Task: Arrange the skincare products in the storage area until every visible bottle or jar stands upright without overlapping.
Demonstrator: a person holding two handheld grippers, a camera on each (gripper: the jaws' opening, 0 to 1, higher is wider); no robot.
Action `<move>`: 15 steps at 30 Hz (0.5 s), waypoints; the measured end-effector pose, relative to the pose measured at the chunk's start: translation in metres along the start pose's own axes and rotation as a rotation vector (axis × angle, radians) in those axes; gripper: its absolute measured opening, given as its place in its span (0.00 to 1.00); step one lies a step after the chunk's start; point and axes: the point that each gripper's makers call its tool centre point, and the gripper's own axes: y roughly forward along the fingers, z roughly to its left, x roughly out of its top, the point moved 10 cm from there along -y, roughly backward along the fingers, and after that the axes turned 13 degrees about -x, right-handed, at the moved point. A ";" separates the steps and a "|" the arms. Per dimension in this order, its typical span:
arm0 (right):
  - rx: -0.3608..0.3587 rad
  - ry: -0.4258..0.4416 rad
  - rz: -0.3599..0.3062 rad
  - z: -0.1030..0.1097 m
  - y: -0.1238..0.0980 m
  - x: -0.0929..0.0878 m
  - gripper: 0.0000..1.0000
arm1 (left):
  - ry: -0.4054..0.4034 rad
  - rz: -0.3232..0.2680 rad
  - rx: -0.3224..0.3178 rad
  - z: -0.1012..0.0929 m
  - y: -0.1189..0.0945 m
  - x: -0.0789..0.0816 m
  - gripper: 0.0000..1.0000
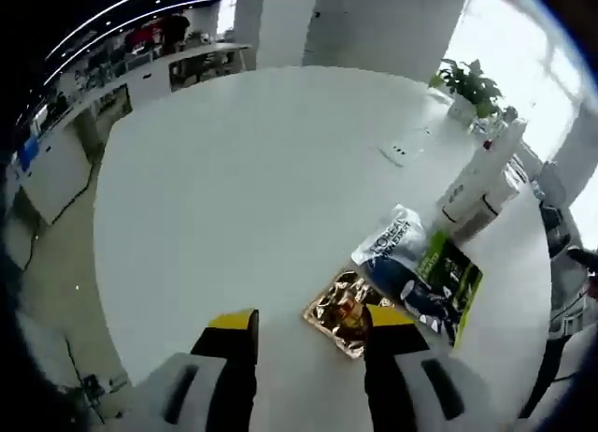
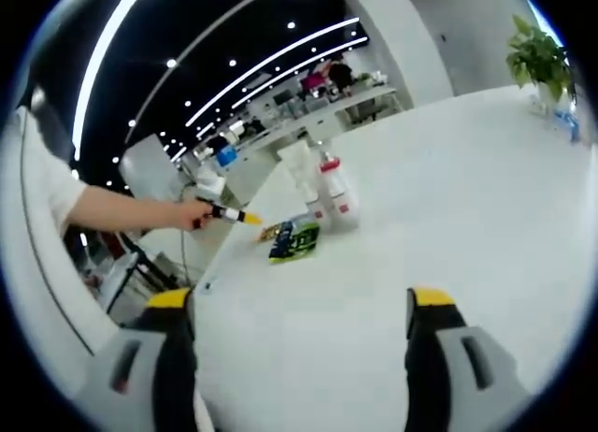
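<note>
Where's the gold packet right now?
In the left gripper view, the gold packet lies flat on the table, beside the green packet, just ahead of the right jaw.

I'm seeing two bottles (image 1: 478, 181) standing together on the surface (image 1: 252, 189), a pouch (image 1: 422, 275) lying just before them, a packet (image 1: 344, 310) touching its near end.

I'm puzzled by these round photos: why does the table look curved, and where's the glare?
Left gripper view: fisheye bends the white table into a dome; the window washes out the tall bottles. Right gripper view: ceiling light strips curve, and the edges blur.
</note>
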 end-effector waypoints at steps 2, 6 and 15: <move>-0.001 0.005 -0.003 0.002 0.001 -0.002 0.92 | 0.112 0.025 -0.075 -0.010 0.008 0.002 0.28; 0.001 0.008 -0.004 0.005 0.001 -0.004 0.92 | 0.173 0.082 -0.087 -0.017 0.021 -0.002 0.23; -0.015 0.013 -0.002 0.000 -0.003 -0.005 0.92 | 0.190 0.202 -0.049 -0.011 0.038 -0.017 0.21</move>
